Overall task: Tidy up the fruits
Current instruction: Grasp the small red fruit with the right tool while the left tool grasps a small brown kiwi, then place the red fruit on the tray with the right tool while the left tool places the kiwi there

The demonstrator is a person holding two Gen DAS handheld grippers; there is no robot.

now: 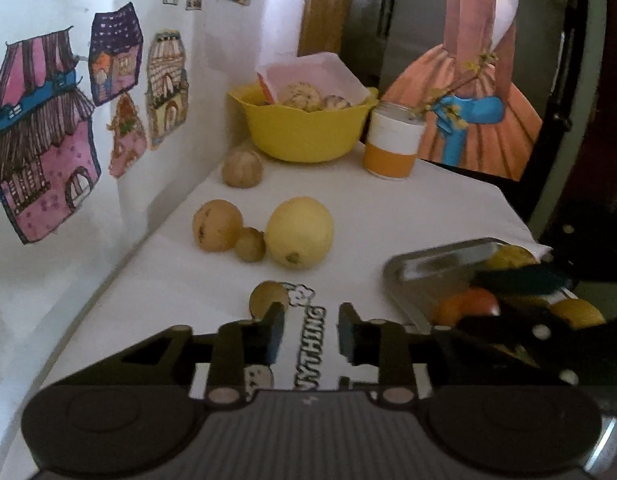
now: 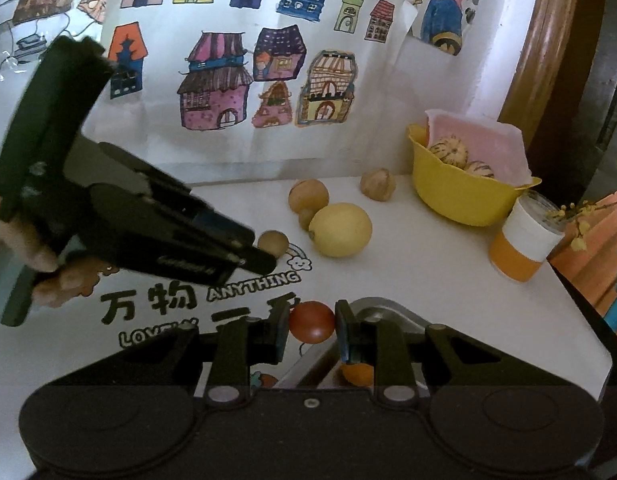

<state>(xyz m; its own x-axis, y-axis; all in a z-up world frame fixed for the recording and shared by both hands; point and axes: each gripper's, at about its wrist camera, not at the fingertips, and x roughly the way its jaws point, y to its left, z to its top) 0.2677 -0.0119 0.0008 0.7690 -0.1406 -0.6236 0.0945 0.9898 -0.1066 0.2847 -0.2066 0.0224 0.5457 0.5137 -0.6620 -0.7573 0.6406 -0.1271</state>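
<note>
My right gripper [image 2: 311,330] is shut on a small red tomato [image 2: 311,322], held just over the near corner of a metal tray [image 2: 374,310]. An orange fruit [image 2: 356,374] lies in the tray below it. My left gripper [image 1: 311,320] is open and empty, low over the white tablecloth. A small brown fruit [image 1: 268,298] sits just past its left fingertip. Farther back lie a yellow lemon [image 1: 300,232] and three brown fruits [image 1: 217,225], [image 1: 249,244], [image 1: 242,168]. In the right wrist view a hand holds the left gripper [image 2: 268,258] beside that small brown fruit [image 2: 273,243].
A yellow bowl [image 1: 304,132] with speckled fruits and pink paper stands at the back by the wall. An orange-and-white cup [image 1: 392,148] is to its right. The tray [image 1: 424,276] holds yellow and orange fruits near the table's right edge. Paper house drawings cover the wall on the left.
</note>
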